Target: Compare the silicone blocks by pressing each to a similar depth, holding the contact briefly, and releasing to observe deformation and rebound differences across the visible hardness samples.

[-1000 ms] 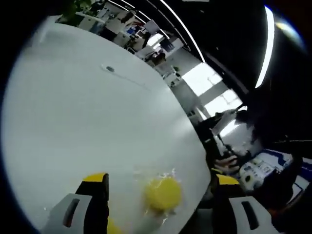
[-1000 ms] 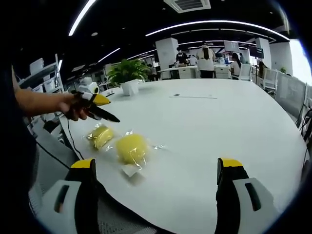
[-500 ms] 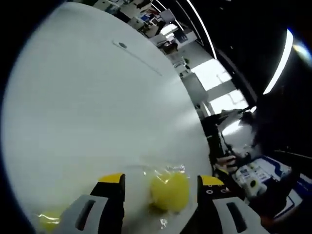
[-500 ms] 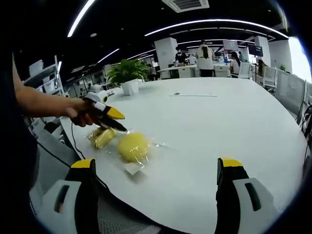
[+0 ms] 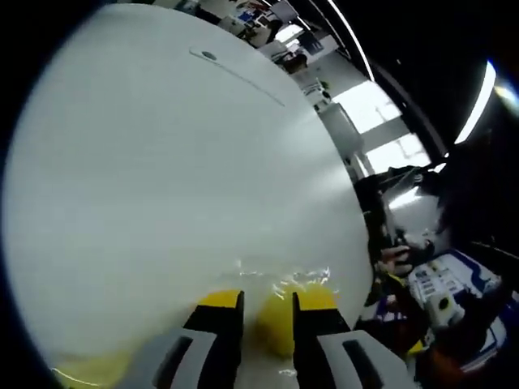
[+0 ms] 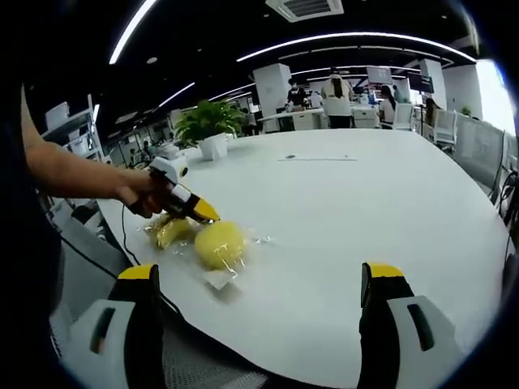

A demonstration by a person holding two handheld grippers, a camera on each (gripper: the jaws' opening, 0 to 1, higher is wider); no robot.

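A round yellow silicone block (image 6: pixel 220 245) in clear wrap lies near the white table's (image 6: pixel 349 203) near-left edge. A second wrapped yellow block (image 6: pixel 169 232) lies just left of it. A person's hand (image 6: pixel 139 194) holds my left gripper (image 6: pixel 204 214), whose yellow tips rest against the round block's upper left side. In the left gripper view the jaws stand close together with the round block (image 5: pixel 274 331) pinched between them, left gripper (image 5: pixel 268 301). My right gripper (image 6: pixel 259 275) hangs open well short of the blocks, nothing between its fingers.
A potted plant (image 6: pixel 212 130) stands at the table's far left, with people and desks (image 6: pixel 339 101) beyond. A dark cable (image 6: pixel 122 235) runs down the table's left edge. The second block's wrap (image 5: pixel 81 374) glints low in the left gripper view.
The left gripper came down onto the round yellow block and its jaws closed from wide apart to a narrow gap around it. The right gripper has stayed open and still.
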